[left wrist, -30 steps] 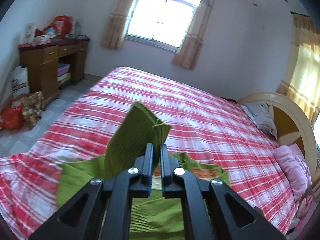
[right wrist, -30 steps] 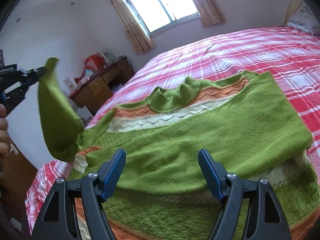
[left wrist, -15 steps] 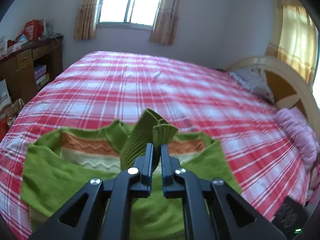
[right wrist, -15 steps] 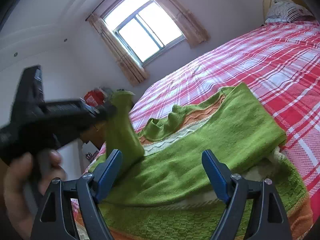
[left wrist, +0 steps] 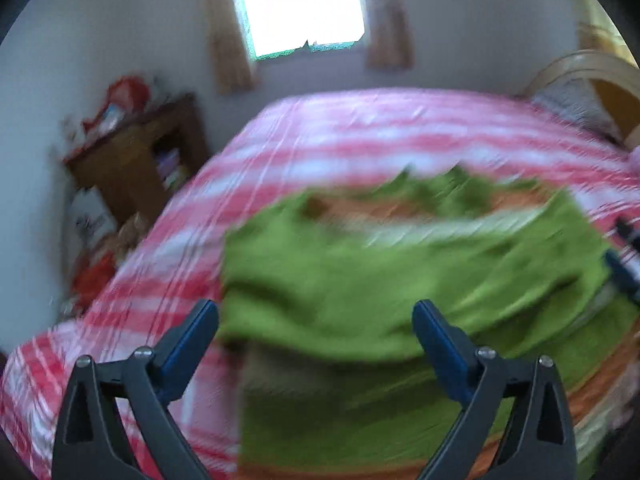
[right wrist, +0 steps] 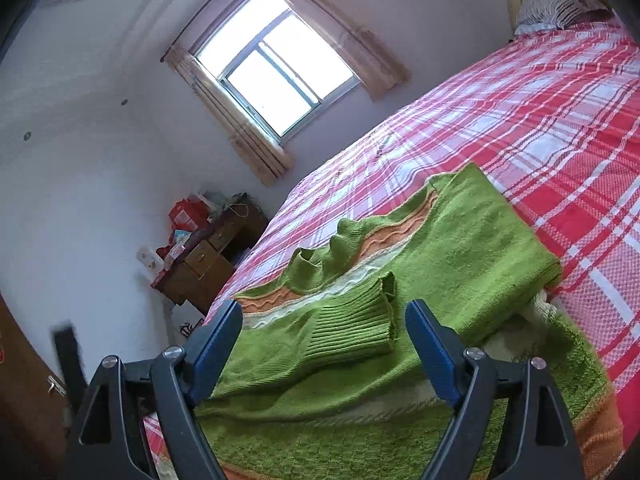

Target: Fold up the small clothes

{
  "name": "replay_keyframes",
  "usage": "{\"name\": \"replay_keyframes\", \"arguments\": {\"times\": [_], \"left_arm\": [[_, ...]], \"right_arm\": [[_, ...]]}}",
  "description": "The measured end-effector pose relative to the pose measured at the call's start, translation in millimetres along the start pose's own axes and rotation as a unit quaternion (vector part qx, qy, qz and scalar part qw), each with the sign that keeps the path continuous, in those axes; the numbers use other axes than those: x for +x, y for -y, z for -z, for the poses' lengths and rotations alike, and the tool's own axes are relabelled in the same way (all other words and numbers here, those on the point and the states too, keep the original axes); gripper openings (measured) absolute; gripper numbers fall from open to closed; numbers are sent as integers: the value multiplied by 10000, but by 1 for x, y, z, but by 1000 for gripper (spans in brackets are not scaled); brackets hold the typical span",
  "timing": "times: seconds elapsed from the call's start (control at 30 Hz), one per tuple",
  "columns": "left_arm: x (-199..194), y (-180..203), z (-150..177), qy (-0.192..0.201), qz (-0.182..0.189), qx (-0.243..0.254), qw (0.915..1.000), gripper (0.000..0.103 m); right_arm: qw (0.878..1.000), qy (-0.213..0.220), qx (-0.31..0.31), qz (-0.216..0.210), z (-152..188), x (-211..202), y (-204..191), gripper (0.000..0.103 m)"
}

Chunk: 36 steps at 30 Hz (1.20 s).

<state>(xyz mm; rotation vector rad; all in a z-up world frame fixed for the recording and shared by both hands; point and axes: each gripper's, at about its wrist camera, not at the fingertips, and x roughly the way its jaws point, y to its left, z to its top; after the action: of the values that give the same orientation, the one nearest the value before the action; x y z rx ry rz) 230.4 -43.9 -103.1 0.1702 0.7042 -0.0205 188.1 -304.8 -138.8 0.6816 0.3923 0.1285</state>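
A small green knit sweater (right wrist: 460, 264) with orange and white bands lies on the red plaid bed (right wrist: 560, 112). Both sleeves are folded across its chest; the ribbed cuff (right wrist: 376, 320) of one lies just ahead of my right gripper (right wrist: 324, 332), which is open and empty above the sweater's lower part. In the blurred left wrist view the sweater (left wrist: 400, 264) fills the middle. My left gripper (left wrist: 316, 332) is open and empty above its near left edge. The right gripper's tip (left wrist: 620, 272) shows at the right edge there.
A wooden desk (right wrist: 208, 260) with red packages stands left of the bed under a curtained window (right wrist: 272, 76). Bags (left wrist: 96, 248) lie on the floor beside it. A pillow (right wrist: 556, 4) and headboard (left wrist: 588, 76) are at the bed's far right.
My left gripper has let go of the sleeve cuff, opened, and pulled back to the left. The sleeve now lies across the sweater's chest. The right gripper stays open.
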Motion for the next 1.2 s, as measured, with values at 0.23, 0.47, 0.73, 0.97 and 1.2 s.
{"name": "replay_keyframes", "arguments": {"times": [0.23, 0.47, 0.73, 0.97, 1.2], "left_arm": [[19, -42, 11, -436, -73, -826, 9956, 100], [37, -57, 27, -666, -14, -1272, 9896, 103], [44, -51, 30, -777, -398, -1301, 9876, 103], [37, -69, 38, -618, -217, -1604, 9849, 103], [39, -69, 37, -612, -170, -1620, 9847, 103]], "right_arm": [[9997, -194, 91, 92, 0, 5, 3, 84], [9975, -622, -181, 268, -4, 22, -6, 84], [9852, -1360, -359, 977, -23, 59, -8, 70], [9639, -1978, -1355, 1160, -24, 88, -22, 8], [9642, -1309, -2116, 915, -49, 49, -63, 7]]}}
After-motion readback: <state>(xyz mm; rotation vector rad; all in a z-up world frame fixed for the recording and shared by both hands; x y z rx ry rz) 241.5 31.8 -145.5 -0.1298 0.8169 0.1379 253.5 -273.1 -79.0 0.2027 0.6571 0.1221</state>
